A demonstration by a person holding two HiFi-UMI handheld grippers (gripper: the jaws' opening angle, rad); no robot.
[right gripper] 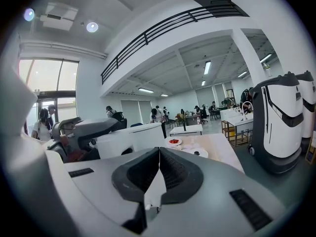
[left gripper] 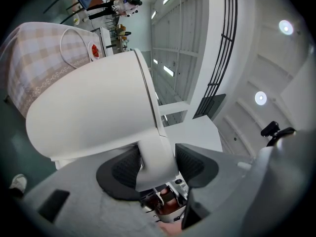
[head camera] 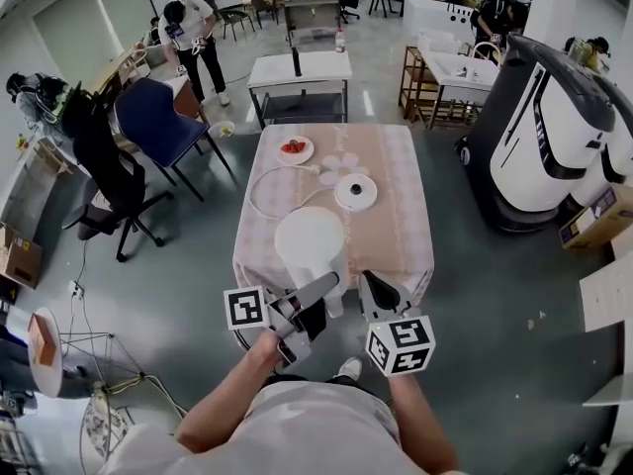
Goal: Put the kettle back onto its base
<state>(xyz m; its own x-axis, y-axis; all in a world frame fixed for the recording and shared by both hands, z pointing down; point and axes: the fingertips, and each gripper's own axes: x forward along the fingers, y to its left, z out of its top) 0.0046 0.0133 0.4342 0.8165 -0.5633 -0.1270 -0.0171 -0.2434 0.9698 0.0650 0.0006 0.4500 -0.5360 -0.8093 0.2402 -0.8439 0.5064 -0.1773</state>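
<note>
Seating the white kettle [head camera: 310,237] on its round base [head camera: 355,192] looked like the step in hand. The kettle stood over the near end of the tabletop [head camera: 398,224], and whether it rested there or hung just above could not be told. The base lay farther along the checked cloth, apart from the kettle, with its cord [head camera: 250,194] looping off to the left. Done well, the move would likely keep the kettle level, carry it directly above the base and lower it straight down, short of the plate of red food [head camera: 294,148] beyond. The left claw [left gripper: 157,163] was clamped narrow on the kettle's handle [left gripper: 153,144], a pad on each side. The right claw [right gripper: 158,174] was closed on nothing, beside the kettle but apart from it.
</note>
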